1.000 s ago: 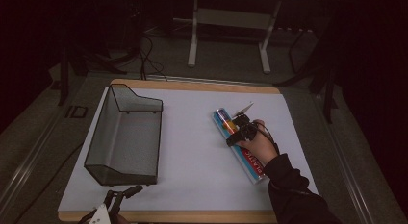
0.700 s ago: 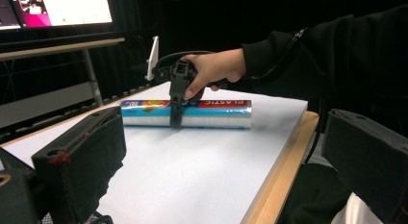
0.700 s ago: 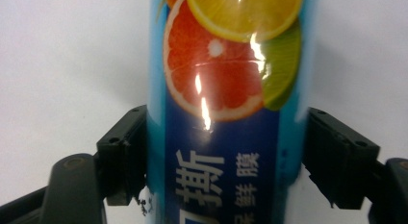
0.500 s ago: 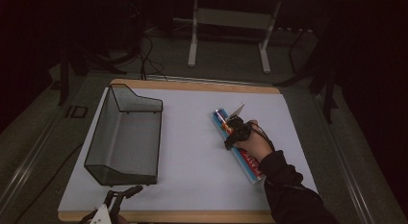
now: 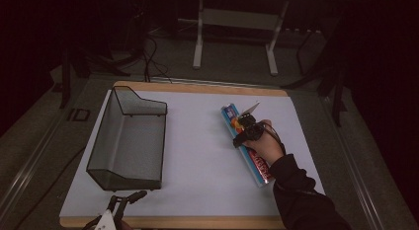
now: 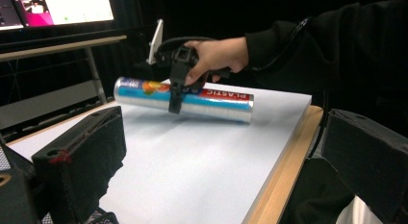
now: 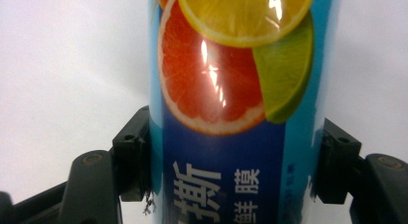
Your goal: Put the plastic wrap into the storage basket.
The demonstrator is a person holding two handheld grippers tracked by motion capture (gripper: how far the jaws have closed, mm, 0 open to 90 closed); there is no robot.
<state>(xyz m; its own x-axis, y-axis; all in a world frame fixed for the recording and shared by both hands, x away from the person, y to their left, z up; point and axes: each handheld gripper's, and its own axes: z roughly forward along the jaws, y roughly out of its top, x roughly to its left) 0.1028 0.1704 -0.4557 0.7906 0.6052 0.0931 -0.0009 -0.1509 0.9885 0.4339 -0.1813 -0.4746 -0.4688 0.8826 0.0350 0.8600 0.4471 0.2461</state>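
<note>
A long roll of plastic wrap (image 5: 260, 170), blue with citrus pictures and a red end, lies on the white mat (image 5: 197, 161) at the right. My right gripper (image 5: 240, 133) comes down over its far half, held by a hand in a dark sleeve. In the right gripper view the roll (image 7: 231, 113) sits between the two jaws, and both pads touch its sides, so my right gripper (image 7: 233, 161) is shut on it. The left gripper view shows the same roll (image 6: 216, 101) resting on the mat. My left gripper (image 5: 127, 199) is at the near edge, open with nothing between its jaws (image 6: 223, 137).
A black wire-mesh basket (image 5: 106, 136) stands on the mat's left side, its open top up. The wooden table edge (image 5: 197, 221) runs along the front. Dark stands and cables are on the floor beyond the table.
The right hand has shifted a little to the left and settled lower over the roll. The left gripper has stayed in place.
</note>
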